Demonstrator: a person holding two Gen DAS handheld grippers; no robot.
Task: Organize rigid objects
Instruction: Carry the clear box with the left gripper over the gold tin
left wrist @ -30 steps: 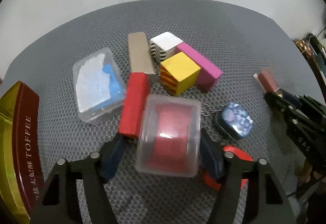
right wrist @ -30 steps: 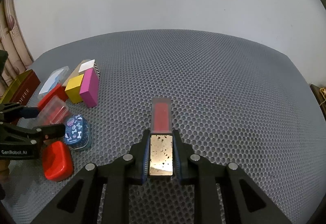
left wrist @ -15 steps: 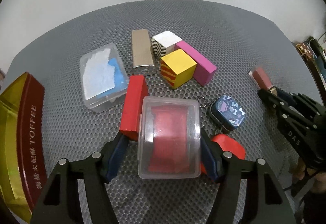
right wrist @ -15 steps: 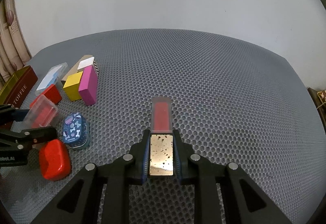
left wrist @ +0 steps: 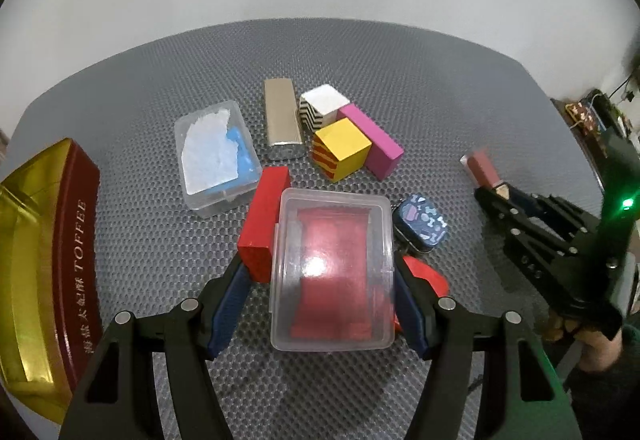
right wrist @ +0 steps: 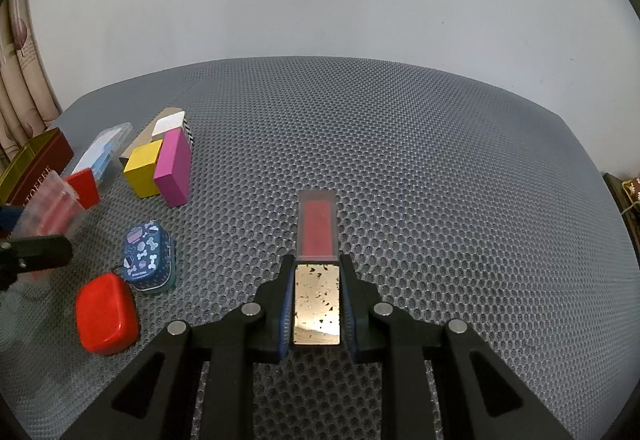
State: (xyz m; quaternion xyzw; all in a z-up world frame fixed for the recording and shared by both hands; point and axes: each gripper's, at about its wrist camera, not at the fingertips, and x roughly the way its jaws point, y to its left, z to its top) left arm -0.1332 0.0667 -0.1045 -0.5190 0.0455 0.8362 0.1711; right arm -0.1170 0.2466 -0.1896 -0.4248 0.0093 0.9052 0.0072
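My left gripper is shut on a clear plastic box with a red insert, held above the grey mat. Under and beside it lie a red block, a red rounded case and a dark blue patterned case. My right gripper is shut on a slim gold-and-clear case with a red insert, held low over the mat; it also shows in the left wrist view. The left gripper's box shows at the left edge of the right wrist view.
A clear box with white and blue contents, a gold bar, a striped white cube, a yellow cube and a pink block sit clustered at the back. A toffee tin stands far left.
My left gripper has pulled back toward me with the clear box, so the cluster looks farther away. The right gripper still holds its case and has shifted little.
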